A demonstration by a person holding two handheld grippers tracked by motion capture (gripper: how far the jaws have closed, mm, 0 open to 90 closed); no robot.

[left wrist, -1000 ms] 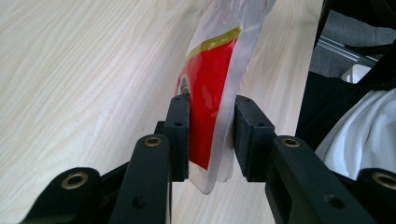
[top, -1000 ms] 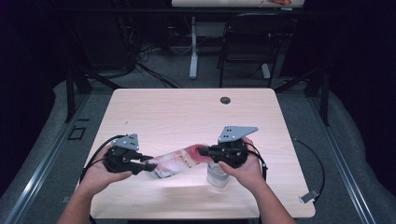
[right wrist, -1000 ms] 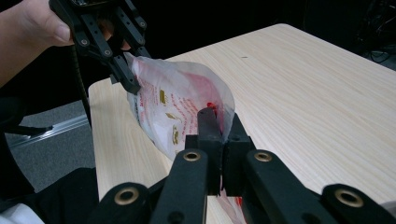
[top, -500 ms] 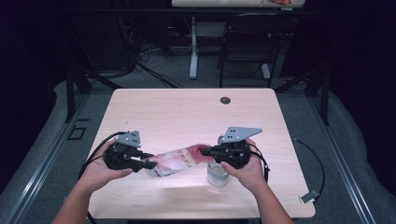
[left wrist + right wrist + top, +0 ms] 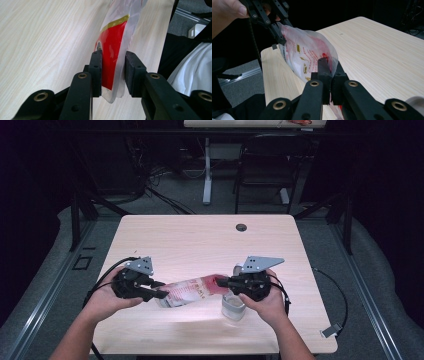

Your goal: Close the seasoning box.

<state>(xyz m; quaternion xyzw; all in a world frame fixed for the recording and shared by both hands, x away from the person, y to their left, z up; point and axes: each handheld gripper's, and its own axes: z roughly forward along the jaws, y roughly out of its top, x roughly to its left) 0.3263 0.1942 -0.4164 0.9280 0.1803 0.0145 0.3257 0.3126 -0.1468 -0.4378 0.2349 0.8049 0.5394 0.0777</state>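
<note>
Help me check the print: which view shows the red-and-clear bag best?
The right gripper view: the bag faces the camera, print visible. The high view shows it small between both grippers; the left gripper view shows one edge-on end.

Left gripper [image 5: 159, 294]: shifted slightly away from the person's edge of the table and toward the right of the high view. Its grey plate sits a little higher in that view than a second ago.
Left hand [image 5: 107, 297]: carried along in the same small drift.
Bag [image 5: 192, 290]: its left end moved with those jaws, by a barely visible amount.
</note>
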